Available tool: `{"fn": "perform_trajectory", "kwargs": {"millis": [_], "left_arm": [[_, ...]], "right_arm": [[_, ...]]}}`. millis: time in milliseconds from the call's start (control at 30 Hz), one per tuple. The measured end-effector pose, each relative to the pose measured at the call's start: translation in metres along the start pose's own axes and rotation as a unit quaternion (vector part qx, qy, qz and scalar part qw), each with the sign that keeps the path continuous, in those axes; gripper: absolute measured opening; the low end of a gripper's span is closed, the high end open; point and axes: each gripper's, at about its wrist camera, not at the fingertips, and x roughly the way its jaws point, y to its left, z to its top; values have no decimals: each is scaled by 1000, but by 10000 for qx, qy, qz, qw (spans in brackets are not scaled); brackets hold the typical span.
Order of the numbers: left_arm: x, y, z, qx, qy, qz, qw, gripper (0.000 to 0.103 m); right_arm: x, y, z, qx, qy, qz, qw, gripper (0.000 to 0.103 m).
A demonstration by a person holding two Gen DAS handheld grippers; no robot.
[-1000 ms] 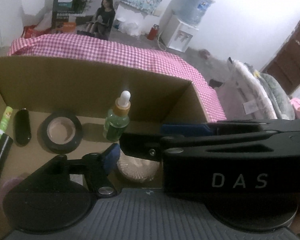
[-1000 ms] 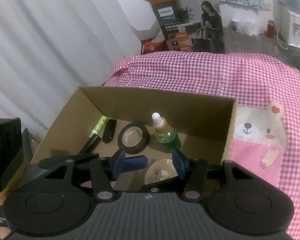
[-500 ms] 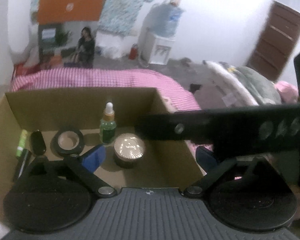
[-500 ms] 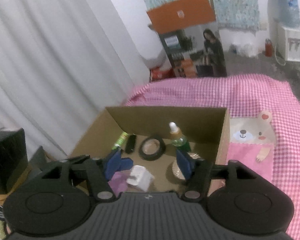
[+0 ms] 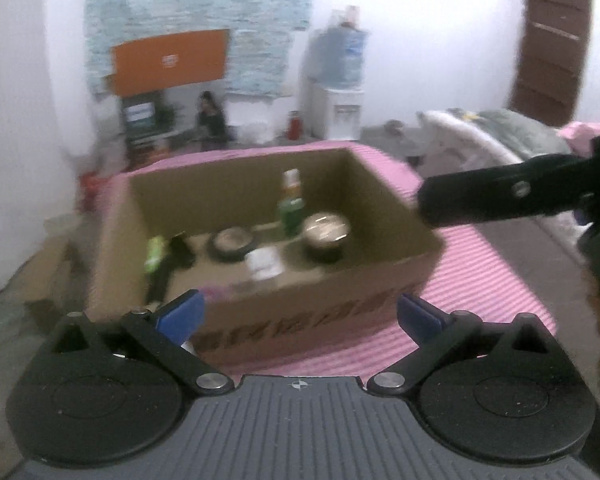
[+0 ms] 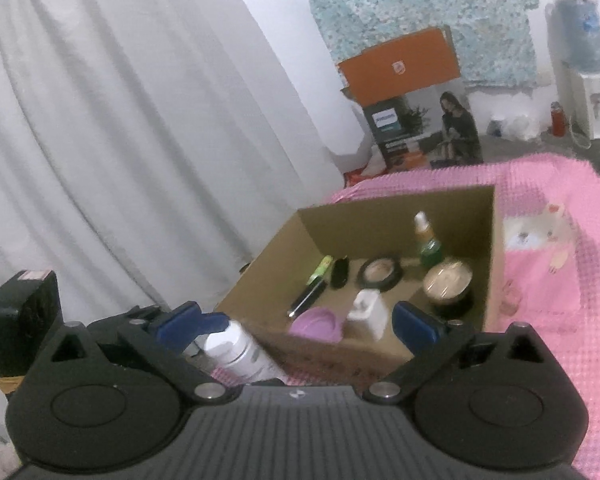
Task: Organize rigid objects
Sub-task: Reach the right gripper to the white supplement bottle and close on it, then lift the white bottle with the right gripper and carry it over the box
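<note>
An open cardboard box stands on the pink checked cloth. Inside it are a green dropper bottle, a round jar with a shiny lid, a black tape roll, a white block, a green tube, black sticks and a purple piece. My left gripper is open and empty, in front of the box. My right gripper is open and empty, above the box's near edge. A white bottle lies just outside the box, by the right gripper's left finger.
The other gripper's black body reaches in from the right of the left wrist view. A black box stands at the left. White curtains, a printed carton and a water dispenser stand behind.
Both grippers have pulled back and up out of the box. The round jar and the white block now rest inside the box, free of the fingers. Both grippers have opened wider.
</note>
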Motion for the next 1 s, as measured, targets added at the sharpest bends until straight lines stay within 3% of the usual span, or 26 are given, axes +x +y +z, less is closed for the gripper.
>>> {"fn": "perform_trajectory", "kwargs": {"millis": [233,467,567,633,900,1000], "left_arm": [[-5,35,-28,-303,6,723,9969,103],[17,64,-41,-494,65,1098,9927,103],[30,67,-42,-406,115,1114,9929,101],[34,68,-44,-371,97,1048,9938,100],[41,71,-48,-615,176,733,9953,64],[40,67,-48,-603,186,770,9950,57]], "right_arm": [[40,14,-11,97,369,239,9990,103],[113,33,-25,284,1119,659,9911,102],[141,38,-30,425,1293,644,9886,98],[155,36,-33,521,1358,577,9877,89],[177,33,-39,814,1556,567,9828,61],[175,31,-41,874,1568,628,9818,57]]}}
